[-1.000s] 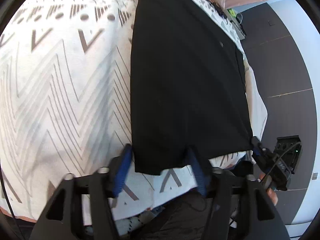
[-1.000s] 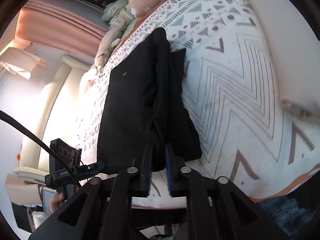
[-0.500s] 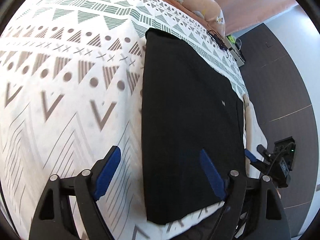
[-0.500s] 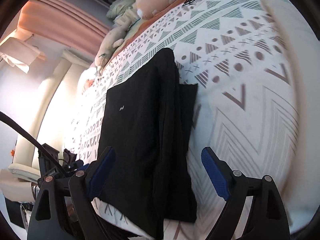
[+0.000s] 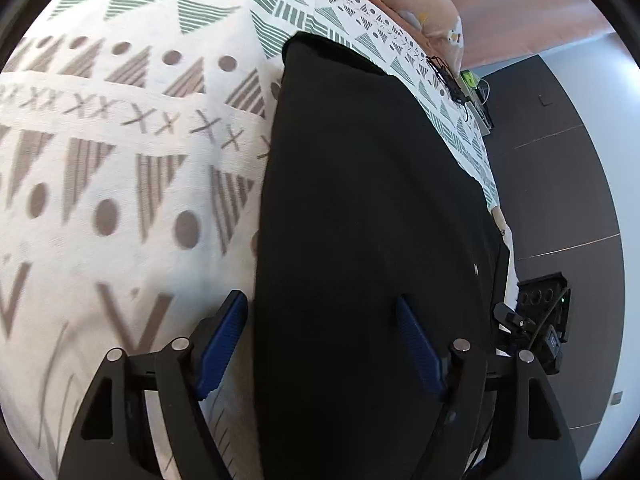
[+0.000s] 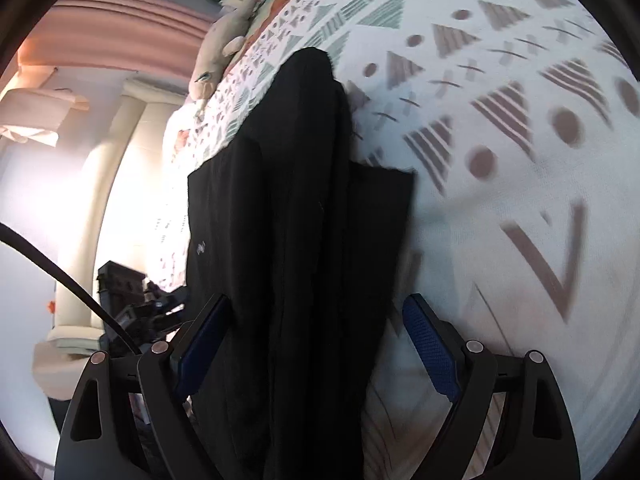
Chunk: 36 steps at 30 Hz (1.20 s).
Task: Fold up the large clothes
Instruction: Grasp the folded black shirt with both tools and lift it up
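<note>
A large black garment (image 5: 372,208) lies folded lengthwise on a patterned bedspread (image 5: 120,184). My left gripper (image 5: 320,320) is open and hovers over the garment's near end, its fingers either side of the left part. In the right wrist view the same garment (image 6: 288,208) shows a ridge fold down its middle and a sleeve flap (image 6: 380,208) on the right. My right gripper (image 6: 316,320) is open above the near end. Neither gripper holds the cloth.
Stuffed toys and pillows (image 6: 228,40) lie at the bed's far end. A cream sofa (image 6: 120,184) stands to the left of the bed. Dark floor (image 5: 560,184) lies past the bed's right edge. The other gripper (image 5: 536,328) shows at the right.
My right gripper, shut on the garment's near edge a second ago, has opened. Both grippers have moved forward over the garment, toward its far end.
</note>
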Available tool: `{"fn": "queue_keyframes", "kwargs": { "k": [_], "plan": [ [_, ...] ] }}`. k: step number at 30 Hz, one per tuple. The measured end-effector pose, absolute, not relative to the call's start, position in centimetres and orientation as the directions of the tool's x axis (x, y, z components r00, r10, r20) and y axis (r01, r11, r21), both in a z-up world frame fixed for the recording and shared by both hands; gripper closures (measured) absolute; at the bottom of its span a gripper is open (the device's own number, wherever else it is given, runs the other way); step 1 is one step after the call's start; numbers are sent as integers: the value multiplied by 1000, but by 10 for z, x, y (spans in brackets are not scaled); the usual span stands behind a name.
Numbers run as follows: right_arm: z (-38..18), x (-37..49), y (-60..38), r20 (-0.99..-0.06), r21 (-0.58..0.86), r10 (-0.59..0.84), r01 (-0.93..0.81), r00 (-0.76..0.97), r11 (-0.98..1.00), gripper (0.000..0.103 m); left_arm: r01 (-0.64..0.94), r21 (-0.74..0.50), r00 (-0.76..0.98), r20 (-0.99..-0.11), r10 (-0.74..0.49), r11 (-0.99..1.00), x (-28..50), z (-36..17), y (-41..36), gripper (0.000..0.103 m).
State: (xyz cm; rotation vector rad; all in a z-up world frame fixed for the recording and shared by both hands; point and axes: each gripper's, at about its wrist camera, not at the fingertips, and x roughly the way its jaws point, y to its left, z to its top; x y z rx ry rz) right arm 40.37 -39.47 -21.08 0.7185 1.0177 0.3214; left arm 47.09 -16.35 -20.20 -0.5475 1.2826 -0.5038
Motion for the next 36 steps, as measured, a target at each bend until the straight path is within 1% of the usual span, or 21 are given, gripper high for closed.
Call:
{"fn": "queue_keyframes", "kwargs": {
  "k": [6, 8, 9, 10, 11, 12, 13, 14, 15, 18, 20, 24, 30, 36],
  "plan": [
    [-220, 452, -387, -661, 690, 604, 45, 445, 722, 16, 47, -640, 203, -745, -635, 767, 489, -207, -177, 29],
    [-221, 462, -387, -662, 690, 607, 44, 440, 722, 16, 40, -641, 197, -747, -635, 766, 492, -208, -178, 34],
    [-222, 467, -384, -669, 684, 603, 41, 434, 729, 22, 36, -642, 196, -747, -635, 766, 493, -207, -178, 36],
    [-222, 469, -383, -679, 672, 594, 38, 432, 740, 27, 36, -636, 197, -751, -630, 771, 492, -206, -179, 40],
    [-220, 470, -380, -693, 653, 579, 34, 429, 756, 48, 37, -629, 203, -756, -622, 777, 492, -204, -179, 45],
    [-220, 469, -377, -697, 650, 578, 32, 424, 759, 64, 41, -625, 211, -758, -618, 780, 490, -202, -179, 49],
    [-216, 466, -375, -694, 651, 578, 29, 430, 759, 70, 56, -621, 230, -754, -615, 782, 486, -195, -179, 51],
    [-210, 461, -372, -694, 636, 565, 14, 447, 771, 80, 65, -621, 243, -749, -616, 781, 481, -191, -178, 55],
    [-202, 456, -367, -697, 614, 546, -6, 465, 789, 85, 74, -622, 254, -744, -618, 779, 477, -187, -178, 59],
    [-180, 437, -352, -686, 586, 519, -34, 510, 809, 88, 90, -633, 277, -725, -630, 769, 465, -173, -176, 66],
    [-169, 423, -344, -679, 571, 505, -49, 532, 820, 89, 105, -639, 292, -713, -638, 762, 455, -162, -175, 68],
    [-145, 392, -328, -662, 544, 483, -75, 574, 836, 89, 140, -647, 322, -686, -652, 750, 436, -141, -168, 70],
    [-104, 338, -305, -607, 510, 476, -148, 636, 848, 90, 184, -682, 379, -615, -691, 708, 407, -111, -148, 72],
    [-60, 294, -276, -574, 451, 451, -196, 684, 871, 90, 233, -704, 432, -543, -720, 671, 385, -75, -116, 72]
  ]
}}
